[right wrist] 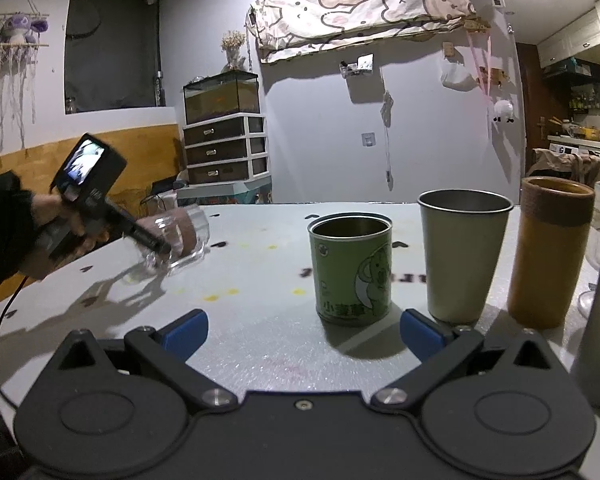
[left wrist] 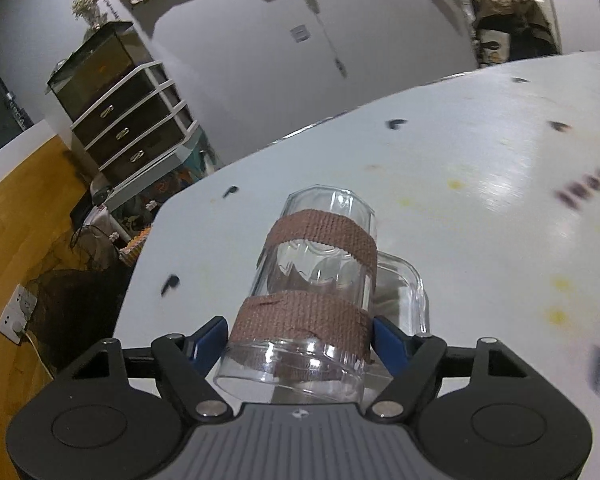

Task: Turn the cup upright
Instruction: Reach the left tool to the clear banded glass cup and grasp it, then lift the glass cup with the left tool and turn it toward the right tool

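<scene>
Left gripper [left wrist: 298, 340], low centre of the left wrist view: blue pads [left wrist: 210, 338] clenched on the clear cup [left wrist: 320, 300] across its lower brown tape band [left wrist: 304, 320]. Cup mouth faces the camera, base points away toward mid-frame, handle [left wrist: 410, 292] to the right. In the right wrist view the cup [right wrist: 176, 240] sits at mid-left, tilted on its side, low over the counter [right wrist: 260, 280]; whether its wall touches the surface is not certain through the blur.

Step in hand, as judged: rotate the cup until the mouth faces up, then set it down. To do it well: keep the grip on the tape band, where friction is best; lift clear before turning so the rim does not scrape; roll the wrist slowly; lower until the base sits flat before letting go.

Right gripper [right wrist: 304, 332], lower centre of its view: jaws spread, holding nothing. Beyond it stand a green tin [right wrist: 352, 272], a steel cup [right wrist: 464, 256] and an orange tumbler [right wrist: 550, 252], well apart from the working area.
</scene>
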A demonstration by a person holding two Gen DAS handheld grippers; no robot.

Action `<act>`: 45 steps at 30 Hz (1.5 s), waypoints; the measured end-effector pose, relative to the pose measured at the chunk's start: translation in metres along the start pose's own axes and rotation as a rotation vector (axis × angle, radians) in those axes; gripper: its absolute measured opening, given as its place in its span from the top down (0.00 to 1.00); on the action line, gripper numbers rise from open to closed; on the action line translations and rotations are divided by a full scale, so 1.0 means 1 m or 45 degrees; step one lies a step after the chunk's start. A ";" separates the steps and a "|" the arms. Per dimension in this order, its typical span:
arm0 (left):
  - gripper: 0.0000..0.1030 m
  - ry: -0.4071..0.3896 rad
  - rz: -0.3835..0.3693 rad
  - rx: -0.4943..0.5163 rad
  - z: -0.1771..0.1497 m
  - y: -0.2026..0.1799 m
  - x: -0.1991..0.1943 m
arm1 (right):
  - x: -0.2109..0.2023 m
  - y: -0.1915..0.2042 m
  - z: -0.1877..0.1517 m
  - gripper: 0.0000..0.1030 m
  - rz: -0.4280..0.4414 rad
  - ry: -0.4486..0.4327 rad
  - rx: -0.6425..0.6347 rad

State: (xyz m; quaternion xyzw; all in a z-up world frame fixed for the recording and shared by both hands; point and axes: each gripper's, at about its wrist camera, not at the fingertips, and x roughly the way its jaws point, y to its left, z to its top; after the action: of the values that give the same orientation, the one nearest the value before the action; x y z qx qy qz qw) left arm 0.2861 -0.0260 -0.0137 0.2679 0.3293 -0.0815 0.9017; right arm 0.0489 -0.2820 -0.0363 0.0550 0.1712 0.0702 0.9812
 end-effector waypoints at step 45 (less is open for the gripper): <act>0.16 -0.417 -0.382 0.052 -0.165 -0.129 -0.199 | 0.073 0.041 0.029 0.00 0.110 0.393 -0.075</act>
State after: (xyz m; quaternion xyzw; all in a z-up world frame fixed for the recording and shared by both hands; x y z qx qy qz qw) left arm 0.0008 -0.0526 -0.0480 0.2174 0.2130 -0.2637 0.9153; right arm 0.1223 -0.2322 -0.0275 0.0219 0.3151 0.1250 0.9405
